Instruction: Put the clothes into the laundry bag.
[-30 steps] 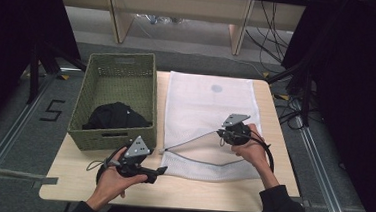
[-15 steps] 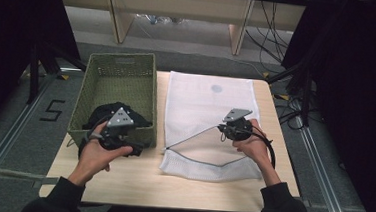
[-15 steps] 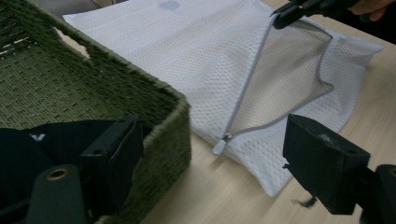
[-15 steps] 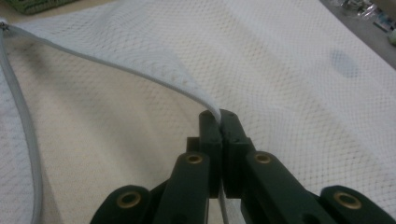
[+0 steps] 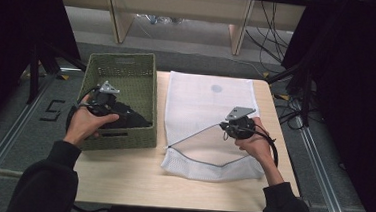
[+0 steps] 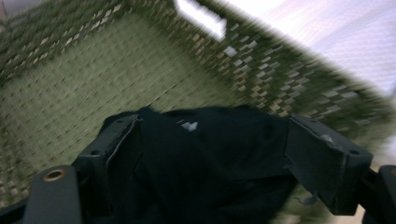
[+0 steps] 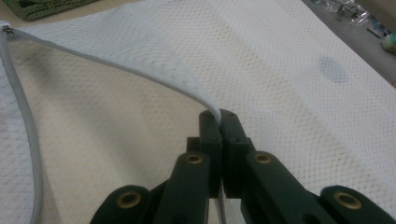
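Note:
A black garment [image 5: 131,118] lies bunched in the near end of a green woven basket [image 5: 121,59] at the table's left. My left gripper [image 5: 108,106] reaches into the basket; in the left gripper view it is open [image 6: 212,151], its jaws wide apart on either side of the black garment [image 6: 224,126]. A white mesh laundry bag [image 5: 209,98] lies flat beside the basket. My right gripper [image 5: 231,127] is shut on the bag's upper layer [image 7: 219,117] and holds that edge raised, so the bag's mouth gapes toward the basket.
The bag's grey zipper [image 7: 27,135] runs along the lower edge of the mouth. Bare wooden tabletop [image 5: 131,174] stretches along the near edge. The basket's far half [image 5: 122,79] holds nothing. Cables trail on the floor beyond the table's right side.
My left gripper has moved from the table's near edge up and left into the basket, over the black garment. The right gripper has kept its hold on the bag's edge.

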Demonstrator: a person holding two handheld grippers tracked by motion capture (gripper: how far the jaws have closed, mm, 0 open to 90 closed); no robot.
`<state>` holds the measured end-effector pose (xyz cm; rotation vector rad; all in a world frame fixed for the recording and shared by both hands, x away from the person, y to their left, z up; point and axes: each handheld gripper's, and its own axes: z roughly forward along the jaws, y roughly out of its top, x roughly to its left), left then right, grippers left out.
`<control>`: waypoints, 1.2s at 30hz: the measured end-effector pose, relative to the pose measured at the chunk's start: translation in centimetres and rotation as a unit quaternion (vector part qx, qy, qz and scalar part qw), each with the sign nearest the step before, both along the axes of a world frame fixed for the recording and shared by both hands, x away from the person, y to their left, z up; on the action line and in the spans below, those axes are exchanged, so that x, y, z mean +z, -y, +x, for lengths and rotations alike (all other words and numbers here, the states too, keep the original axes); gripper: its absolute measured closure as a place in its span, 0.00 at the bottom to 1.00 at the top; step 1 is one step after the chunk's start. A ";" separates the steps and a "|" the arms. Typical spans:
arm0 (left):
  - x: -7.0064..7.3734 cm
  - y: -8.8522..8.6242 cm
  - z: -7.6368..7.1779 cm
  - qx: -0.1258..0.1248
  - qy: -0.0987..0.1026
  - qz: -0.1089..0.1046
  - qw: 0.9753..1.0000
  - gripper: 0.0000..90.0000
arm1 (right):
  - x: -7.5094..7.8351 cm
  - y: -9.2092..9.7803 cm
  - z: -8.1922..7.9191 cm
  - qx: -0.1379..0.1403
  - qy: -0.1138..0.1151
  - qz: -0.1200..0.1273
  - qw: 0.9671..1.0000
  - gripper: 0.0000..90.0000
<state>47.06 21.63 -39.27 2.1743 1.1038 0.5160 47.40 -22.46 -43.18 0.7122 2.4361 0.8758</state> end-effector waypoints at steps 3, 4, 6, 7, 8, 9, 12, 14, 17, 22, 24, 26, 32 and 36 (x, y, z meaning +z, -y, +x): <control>-0.6 -0.8 1.4 0.013 -0.014 0.005 1.000 0.22 | -0.3 -0.1 -0.1 -0.008 -0.007 0.004 1.000 1.00; -0.6 -0.8 1.4 0.013 -0.014 0.005 1.000 0.21 | -0.3 0.0 0.0 -0.005 -0.004 0.001 1.000 1.00; -1.3 -1.5 2.7 0.000 -0.017 0.001 1.000 0.23 | -0.3 0.0 0.1 0.003 -0.003 -0.003 1.000 1.00; -1.6 -1.5 3.0 0.001 -0.011 0.002 1.000 0.24 | -0.3 0.0 0.1 0.002 -0.004 -0.002 1.000 1.00; -1.8 -1.8 3.4 -0.015 -0.012 0.023 1.000 0.24 | -0.4 0.0 0.3 0.010 0.000 -0.005 1.000 1.00; -2.1 -1.7 3.8 -0.021 -0.005 0.018 1.000 0.24 | -0.4 0.1 0.2 0.010 -0.004 -0.008 1.000 1.00; -3.0 -2.3 4.8 -0.037 -0.011 0.008 0.999 0.24 | -0.6 0.0 0.2 0.007 -0.009 -0.002 1.000 1.00; -3.4 -2.5 5.1 -0.031 -0.013 0.001 0.999 0.24 | -0.7 0.0 0.3 0.013 -0.004 -0.004 1.000 1.00; -4.6 -3.2 5.9 -0.059 -0.064 0.008 0.996 0.23 | -0.9 0.1 0.4 0.012 -0.005 -0.006 1.000 1.00; -6.1 -3.3 6.3 -0.106 -0.084 0.039 0.990 0.17 | -1.1 -0.2 0.2 0.007 -0.016 -0.003 1.000 1.00; -6.6 -3.2 6.4 -0.108 -0.091 0.038 0.989 0.15 | -1.2 -0.3 0.3 0.013 -0.017 -0.005 1.000 1.00; -7.2 -3.1 6.5 -0.116 -0.097 0.037 0.988 0.10 | -1.4 -0.3 0.2 0.011 -0.011 -0.006 1.000 1.00; -8.3 -2.3 6.4 -0.117 -0.105 0.039 0.987 0.00 | -1.4 -0.3 0.3 0.015 -0.017 -0.006 1.000 1.00; -8.4 -1.5 6.3 -0.104 -0.082 0.107 0.985 0.41 | -1.3 -0.3 0.3 0.019 -0.006 -0.005 1.000 1.00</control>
